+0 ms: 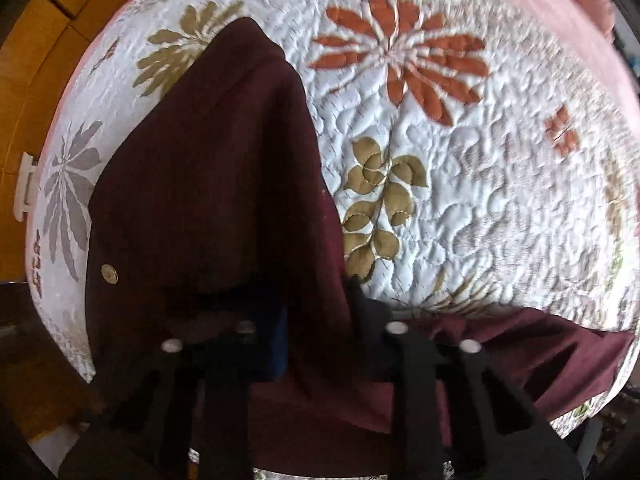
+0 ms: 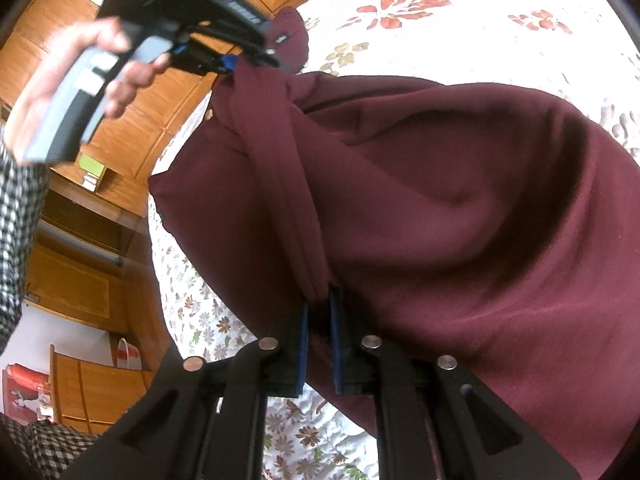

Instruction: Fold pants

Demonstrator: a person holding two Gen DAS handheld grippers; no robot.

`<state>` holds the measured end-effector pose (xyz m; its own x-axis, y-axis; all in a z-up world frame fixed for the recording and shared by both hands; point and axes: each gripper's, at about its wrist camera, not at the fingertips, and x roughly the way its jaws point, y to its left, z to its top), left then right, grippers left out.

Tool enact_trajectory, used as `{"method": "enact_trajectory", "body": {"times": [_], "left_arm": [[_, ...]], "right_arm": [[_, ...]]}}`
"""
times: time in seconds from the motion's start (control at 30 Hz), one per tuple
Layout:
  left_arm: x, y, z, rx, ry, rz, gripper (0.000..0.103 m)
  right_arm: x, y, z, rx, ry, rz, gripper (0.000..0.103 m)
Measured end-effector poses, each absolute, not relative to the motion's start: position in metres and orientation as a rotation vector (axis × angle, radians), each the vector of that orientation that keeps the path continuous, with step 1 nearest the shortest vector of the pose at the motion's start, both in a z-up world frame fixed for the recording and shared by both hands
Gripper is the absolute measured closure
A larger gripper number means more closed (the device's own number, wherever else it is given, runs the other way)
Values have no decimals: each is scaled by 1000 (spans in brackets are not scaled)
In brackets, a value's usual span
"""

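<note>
I have the maroon pants (image 2: 460,200) lifted off the bed, and each gripper pinches one place of the same bunched edge, so that the cloth hangs between them and its weight can pull the wrinkles out before I lay it down. The right gripper (image 2: 318,308) is closed narrow on a thick gathered fold; its blue pads (image 2: 303,344) press the cloth from both sides, and I judge the grip is firm because several layers sit in it. The left gripper (image 2: 240,65), which I see from the right wrist view with my left hand (image 2: 60,92) around its handle, is higher and further from me, and its tips also bite into a knot of the fabric. In the left wrist view the same left gripper (image 1: 316,300) is almost covered: the cloth drapes over its fingers, so there I cannot see the gap between them, only that the fabric hangs from it. A small round button (image 1: 109,273) shows on the hanging part, so I think this end is the waistband side, but I am not sure. Under everything lies the quilted bedspread (image 1: 460,184) with big flower prints, and a lower part of the pants already rests on it near me. Behind is a wooden wardrobe (image 2: 132,120). To my judgement the fold is only beginning, because the pants are crumpled and nothing lies flat yet; the risk is that the layers slip unevenly.
</note>
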<state>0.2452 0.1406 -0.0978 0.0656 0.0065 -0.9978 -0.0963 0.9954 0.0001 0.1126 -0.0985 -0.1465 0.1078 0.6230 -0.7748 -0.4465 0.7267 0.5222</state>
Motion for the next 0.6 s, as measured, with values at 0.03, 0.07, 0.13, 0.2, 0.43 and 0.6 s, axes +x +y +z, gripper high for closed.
{"method": "enact_trajectory", "body": {"times": [0.03, 0.07, 0.13, 0.2, 0.43, 0.6], "left_arm": [[238, 145, -92, -94, 1473, 80, 85], [232, 148, -87, -107, 1443, 81, 87], [211, 157, -72, -146, 1355, 82, 88], [191, 164, -61, -183, 1278, 78, 88], [98, 190, -46, -317, 1024, 108, 88], [58, 206, -73, -414, 884, 117, 76]], "right_arm": [[112, -99, -146, 172, 1232, 792, 94], [112, -99, -146, 173, 1232, 791, 94], [112, -101, -145, 174, 1232, 788, 94], [112, -102, -144, 173, 1232, 783, 94], [112, -101, -143, 156, 1239, 775, 94], [109, -98, -139, 112, 1245, 763, 94]]}}
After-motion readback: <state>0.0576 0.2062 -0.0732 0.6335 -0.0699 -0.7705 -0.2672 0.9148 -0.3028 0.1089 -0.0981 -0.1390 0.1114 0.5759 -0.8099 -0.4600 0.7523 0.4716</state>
